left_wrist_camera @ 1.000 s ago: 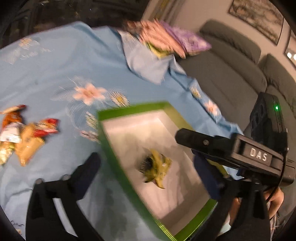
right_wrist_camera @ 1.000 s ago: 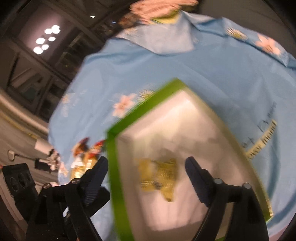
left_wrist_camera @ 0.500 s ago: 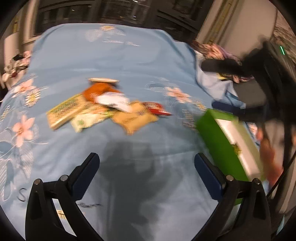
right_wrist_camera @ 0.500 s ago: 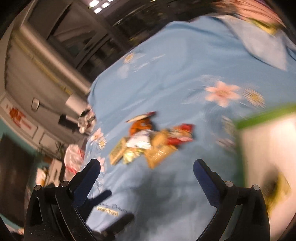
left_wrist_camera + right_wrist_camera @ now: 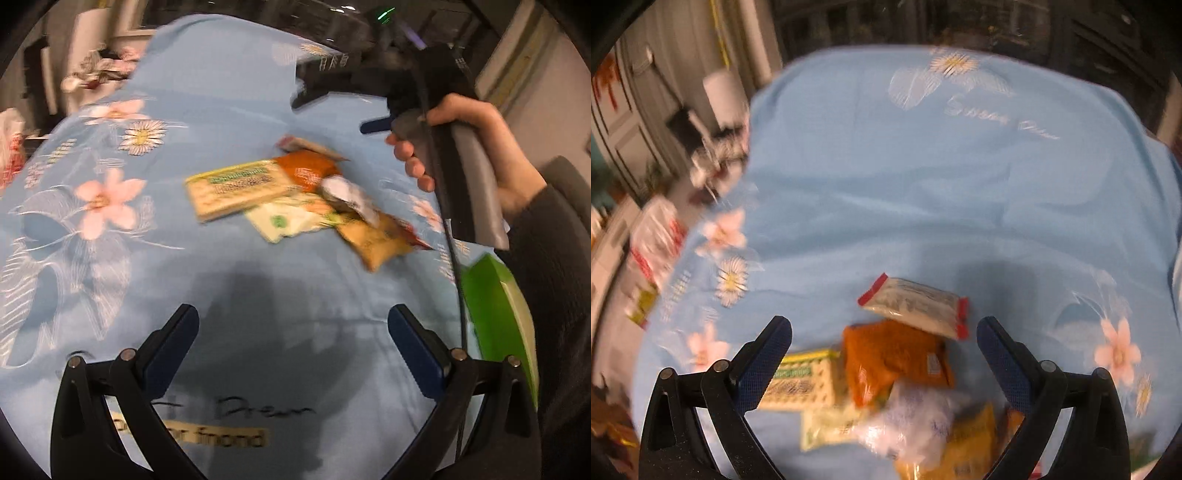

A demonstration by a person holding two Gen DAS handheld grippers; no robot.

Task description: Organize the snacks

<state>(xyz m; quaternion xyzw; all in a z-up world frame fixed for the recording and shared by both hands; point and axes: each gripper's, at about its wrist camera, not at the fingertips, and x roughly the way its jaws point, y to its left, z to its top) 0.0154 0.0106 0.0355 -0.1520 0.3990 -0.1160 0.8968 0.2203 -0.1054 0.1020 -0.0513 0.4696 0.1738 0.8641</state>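
A pile of snack packets lies on the blue flowered cloth: a cream-green cracker pack (image 5: 236, 186) (image 5: 803, 380), an orange pack (image 5: 308, 170) (image 5: 890, 358), a white pack with red ends (image 5: 916, 306), a white crumpled pack (image 5: 349, 195) (image 5: 908, 424) and a yellow pack (image 5: 376, 242) (image 5: 967, 439). The green box (image 5: 491, 314) sits at the right edge. My left gripper (image 5: 293, 328) is open and empty, short of the pile. My right gripper (image 5: 884, 336) is open and empty, right over the pile; in the left wrist view it (image 5: 417, 92) hangs above the pile in a hand.
The cloth-covered table (image 5: 923, 184) stretches beyond the pile. Off its left edge are bags and clutter (image 5: 653, 243) and a white roll (image 5: 720, 96). A grey sofa (image 5: 565, 177) stands at the right.
Both grippers have swung away from the green box, where a yellow-green snack lies, and toward the pile. The right gripper has come down close over the packets. Both stayed open.
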